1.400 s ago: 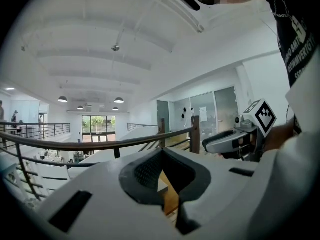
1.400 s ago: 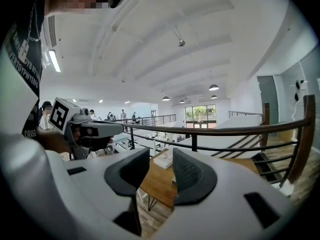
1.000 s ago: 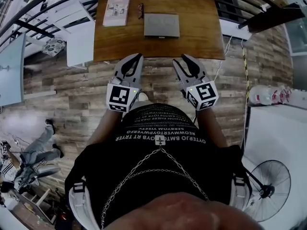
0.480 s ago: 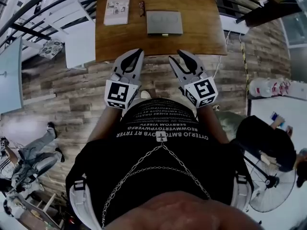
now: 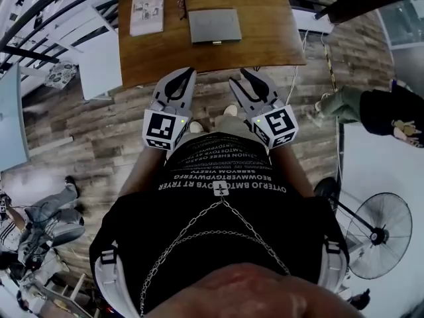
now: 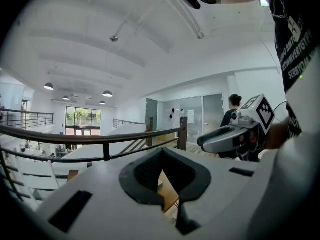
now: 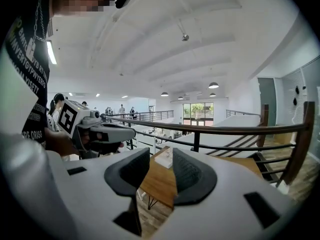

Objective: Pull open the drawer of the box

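Head view, box: the flat grey box [image 5: 214, 26] lies on the wooden worktop [image 5: 265, 45], towards its far edge, with a booklet [image 5: 146, 12] beside it.
Head view, claws: the left claw [image 5: 183, 77] and the right claw [image 5: 242, 78] are side by side at the worktop's near edge, well apart from the box.
Left gripper view: claw apart, nothing in it; the worktop's edge shows through the gap.
Right gripper view: claw apart and empty; the worktop lies beyond the gap.

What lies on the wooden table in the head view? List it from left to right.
Booklet → pair of glasses → grey box, all on the far part of the wooden table.
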A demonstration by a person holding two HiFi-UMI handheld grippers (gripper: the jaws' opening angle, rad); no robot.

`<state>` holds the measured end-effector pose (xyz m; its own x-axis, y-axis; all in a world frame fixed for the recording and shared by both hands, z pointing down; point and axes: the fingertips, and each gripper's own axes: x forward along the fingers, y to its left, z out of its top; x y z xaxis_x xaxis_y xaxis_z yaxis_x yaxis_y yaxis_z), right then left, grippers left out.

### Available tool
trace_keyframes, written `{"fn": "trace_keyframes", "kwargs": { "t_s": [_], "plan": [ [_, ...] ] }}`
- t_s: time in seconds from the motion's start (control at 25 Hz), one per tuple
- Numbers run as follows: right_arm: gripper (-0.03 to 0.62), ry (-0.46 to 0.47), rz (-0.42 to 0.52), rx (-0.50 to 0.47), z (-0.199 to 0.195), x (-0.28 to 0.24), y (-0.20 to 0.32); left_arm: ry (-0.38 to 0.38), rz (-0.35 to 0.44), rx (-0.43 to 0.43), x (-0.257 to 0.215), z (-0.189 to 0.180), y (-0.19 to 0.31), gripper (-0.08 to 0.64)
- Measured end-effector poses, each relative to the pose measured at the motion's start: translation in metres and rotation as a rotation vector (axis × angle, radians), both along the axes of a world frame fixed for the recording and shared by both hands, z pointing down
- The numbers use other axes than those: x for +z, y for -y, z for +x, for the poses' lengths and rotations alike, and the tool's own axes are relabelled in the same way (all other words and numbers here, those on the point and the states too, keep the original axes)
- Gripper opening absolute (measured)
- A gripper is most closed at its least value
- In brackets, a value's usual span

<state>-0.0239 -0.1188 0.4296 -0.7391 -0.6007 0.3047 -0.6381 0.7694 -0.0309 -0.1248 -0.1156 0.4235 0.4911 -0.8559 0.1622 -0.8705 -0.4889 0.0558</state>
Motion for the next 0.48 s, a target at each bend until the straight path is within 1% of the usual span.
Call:
{"fn": "trace_keyframes", "kwargs": {
  "t_s": [0.12, 0.28, 0.48],
  "plan": [
    [0.138, 0.004, -0.021, -0.004, 0.000, 0.009, 0.007, 0.005, -0.016, 0.006, 0.005, 0.003, 0.009, 0.005],
    [0.138, 0.010, -0.023, -0.025, 0.008, 0.010, 0.009, 0.021, -0.043, -0.001, 0.014, 0.012, 0.011, 0.005],
    [0.138, 0.005, -0.011, -0.036, 0.022, 0.004, 0.019, 0.031, -0.015, 0.020, -0.001, 0.034, 0.026, 0.005]
  ]
}}
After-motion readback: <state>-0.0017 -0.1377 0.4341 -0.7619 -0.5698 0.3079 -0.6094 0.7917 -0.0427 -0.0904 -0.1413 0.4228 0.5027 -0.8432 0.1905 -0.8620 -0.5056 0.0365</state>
